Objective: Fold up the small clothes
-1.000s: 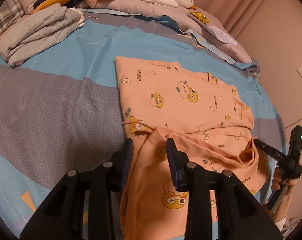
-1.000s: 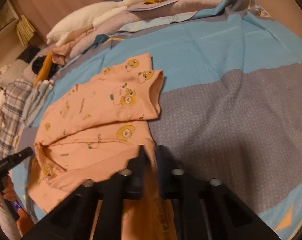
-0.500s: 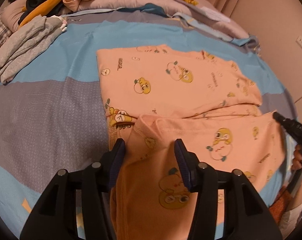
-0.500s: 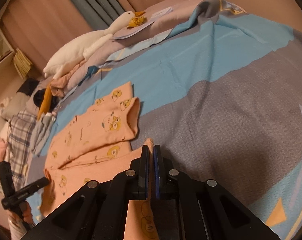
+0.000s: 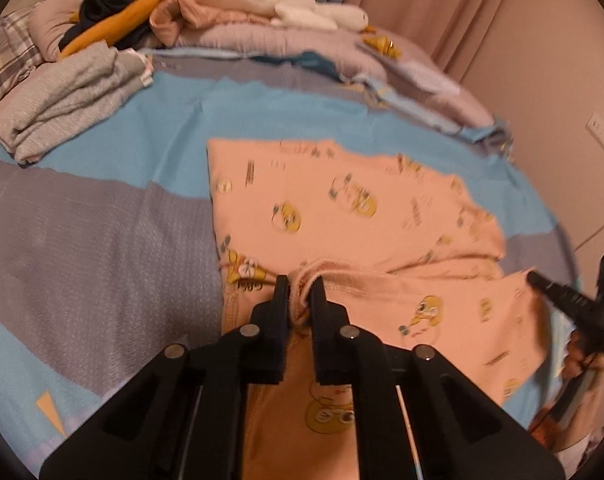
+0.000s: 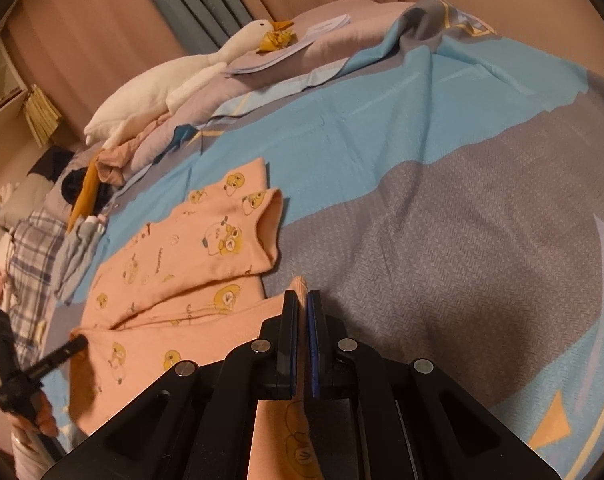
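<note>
Since a second ago the left gripper has drawn its jaws together onto a bunched hem of the peach garment, where before they stood apart over it; the right gripper stays clamped on another edge of that garment, cloth poking out past its fingertips; the garment lies spread on the blue and grey bedsheet, its far half flat, its near half lifted toward both grippers.
</note>
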A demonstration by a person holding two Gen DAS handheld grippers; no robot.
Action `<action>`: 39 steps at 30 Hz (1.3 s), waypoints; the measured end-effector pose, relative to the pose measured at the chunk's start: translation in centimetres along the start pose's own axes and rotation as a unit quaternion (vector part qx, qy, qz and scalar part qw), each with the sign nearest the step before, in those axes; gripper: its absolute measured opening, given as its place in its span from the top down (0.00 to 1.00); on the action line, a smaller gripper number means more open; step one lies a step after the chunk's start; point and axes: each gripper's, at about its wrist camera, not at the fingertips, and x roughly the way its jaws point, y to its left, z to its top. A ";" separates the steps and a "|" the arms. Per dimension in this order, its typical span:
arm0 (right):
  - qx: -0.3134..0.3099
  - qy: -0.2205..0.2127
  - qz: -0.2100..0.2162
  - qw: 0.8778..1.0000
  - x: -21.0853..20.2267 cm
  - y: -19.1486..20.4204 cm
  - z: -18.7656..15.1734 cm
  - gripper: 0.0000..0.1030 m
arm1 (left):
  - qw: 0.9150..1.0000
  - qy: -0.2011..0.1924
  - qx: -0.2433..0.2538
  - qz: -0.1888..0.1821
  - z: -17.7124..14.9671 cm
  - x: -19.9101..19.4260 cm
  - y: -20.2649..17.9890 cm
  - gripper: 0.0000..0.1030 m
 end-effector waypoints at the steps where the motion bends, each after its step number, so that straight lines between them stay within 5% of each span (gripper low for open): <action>1: -0.002 -0.002 -0.001 1.000 -0.1 0.2 0.0 0.94 | 1.000 -0.008 -0.005 -0.003 0.2 -0.7 -0.1 0.92; 11: -0.039 -0.071 0.028 0.996 -4.9 3.3 3.2 0.94 | 0.995 -0.069 -0.047 -0.062 3.5 -5.6 0.2 0.92; 18: -0.080 -0.072 0.015 0.994 -1.7 6.1 8.4 0.94 | 0.993 -0.078 -0.056 -0.062 7.6 -4.3 1.4 0.92; 27: -0.076 -0.022 -0.022 0.997 5.6 6.9 11.7 0.94 | 0.996 -0.035 -0.075 -0.036 12.1 2.2 4.0 0.92; 37: -0.060 0.030 -0.084 0.994 10.6 5.8 11.7 0.94 | 0.996 -0.006 -0.076 0.035 12.0 7.7 6.0 0.90; 39: -0.065 0.030 -0.106 0.992 10.4 5.8 11.5 0.94 | 0.996 0.000 -0.085 0.035 11.6 7.6 6.5 0.83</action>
